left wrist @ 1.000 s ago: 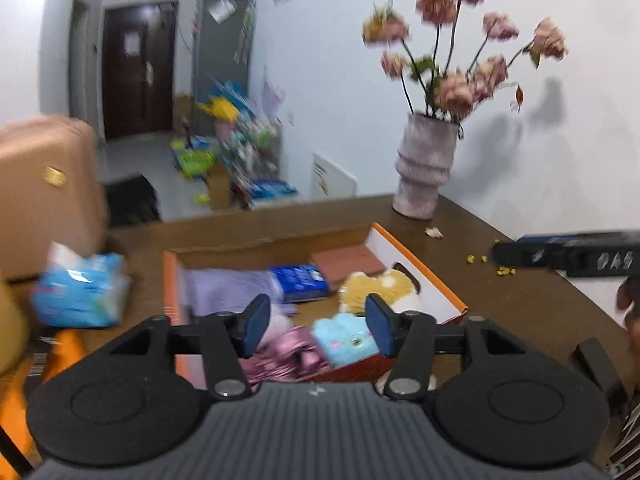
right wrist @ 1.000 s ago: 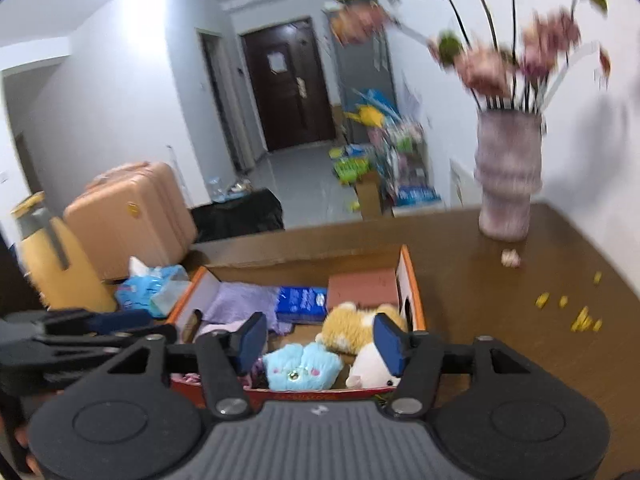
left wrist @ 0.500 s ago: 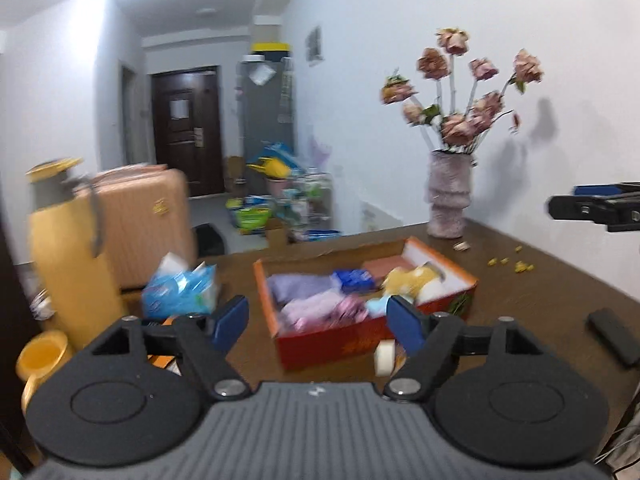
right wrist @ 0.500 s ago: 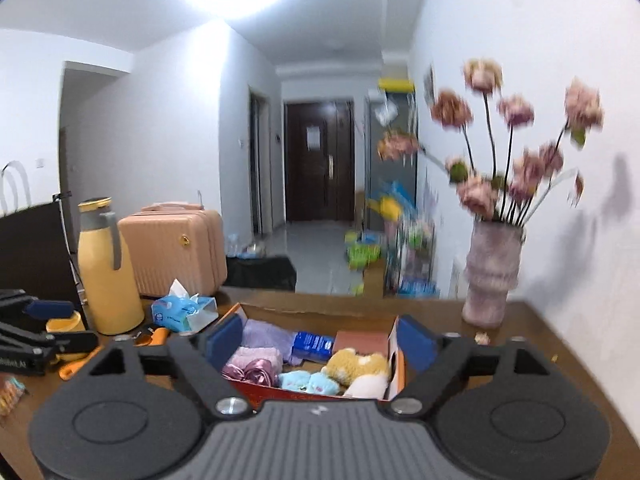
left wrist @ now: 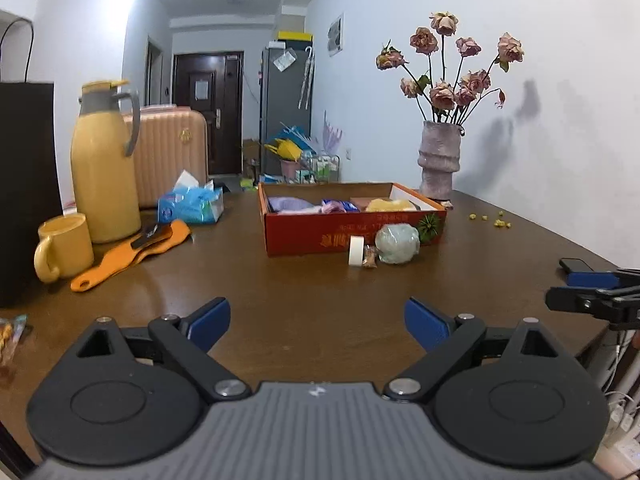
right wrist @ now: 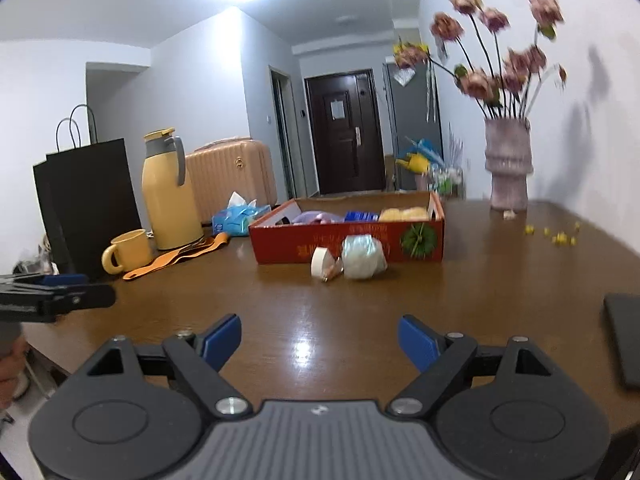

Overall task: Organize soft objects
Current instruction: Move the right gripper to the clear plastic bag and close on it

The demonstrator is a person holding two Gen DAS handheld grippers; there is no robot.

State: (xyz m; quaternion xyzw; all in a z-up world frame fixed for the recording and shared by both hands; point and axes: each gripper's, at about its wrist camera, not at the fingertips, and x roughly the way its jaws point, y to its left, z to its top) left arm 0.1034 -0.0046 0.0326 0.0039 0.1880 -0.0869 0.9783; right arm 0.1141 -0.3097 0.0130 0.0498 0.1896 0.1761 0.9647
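The jaws of both grippers stand wide apart and hold nothing; a second ago they were narrower and poised right over the open box, and now the left gripper (left wrist: 317, 322) and right gripper (right wrist: 320, 339) have pulled back to the near edge of the tabletop (left wrist: 248, 276), with a wide stretch of bare wood ahead of each. Straight ahead of both pairs of jaws, well apart from them, sits the red box (left wrist: 344, 232), and the soft things inside it, purple cloth, a blue packet and a yellow plush toy (right wrist: 403, 213), show just above its rim. Touching or just beside the box's near wall lie a pale green bundle (left wrist: 397, 243) and a roll of tape (left wrist: 355, 250), outside the box. Judging by this retreat, the packing looks largely done or paused; if the green bundle is soft, it remains to be put in.
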